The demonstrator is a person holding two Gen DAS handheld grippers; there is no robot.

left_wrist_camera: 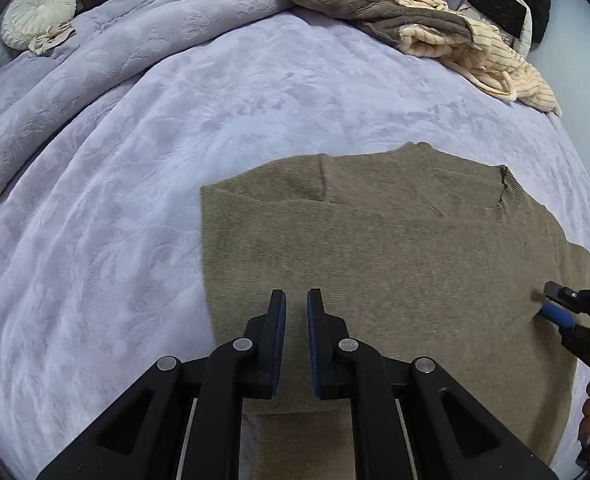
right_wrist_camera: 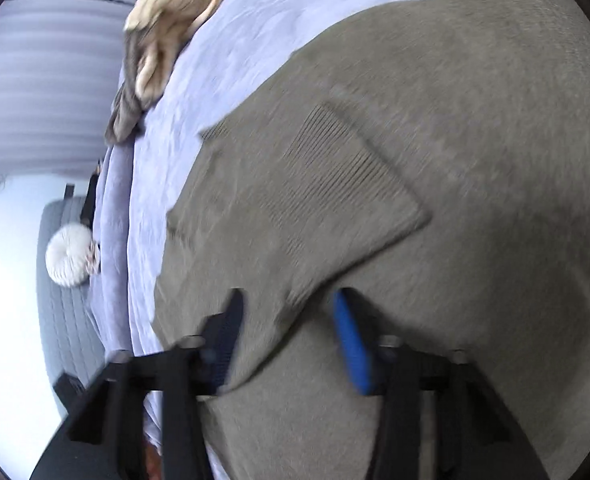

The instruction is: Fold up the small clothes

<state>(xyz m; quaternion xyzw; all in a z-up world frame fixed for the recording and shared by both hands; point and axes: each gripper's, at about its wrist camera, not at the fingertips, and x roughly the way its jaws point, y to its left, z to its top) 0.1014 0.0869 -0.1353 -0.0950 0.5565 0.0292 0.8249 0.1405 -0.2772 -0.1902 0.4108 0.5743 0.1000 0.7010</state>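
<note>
Nearby, a heap of clothes lies on the bed; left gripper barely parted, right gripper wide, both empty over the sweater.

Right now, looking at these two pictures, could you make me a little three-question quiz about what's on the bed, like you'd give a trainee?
1. True or false: the olive-brown sweater lies spread on the lavender blanket.
2. Which hand-held gripper has fabric between its fingers? A) left hand-held gripper B) right hand-held gripper
3. Fill in: far across the bed lies a pile of cream and ____ clothes.

Key: 1 true; 2 B, sweater fabric bunches between its open fingers, the left gripper's narrow gap is empty; 3 brown.
</note>
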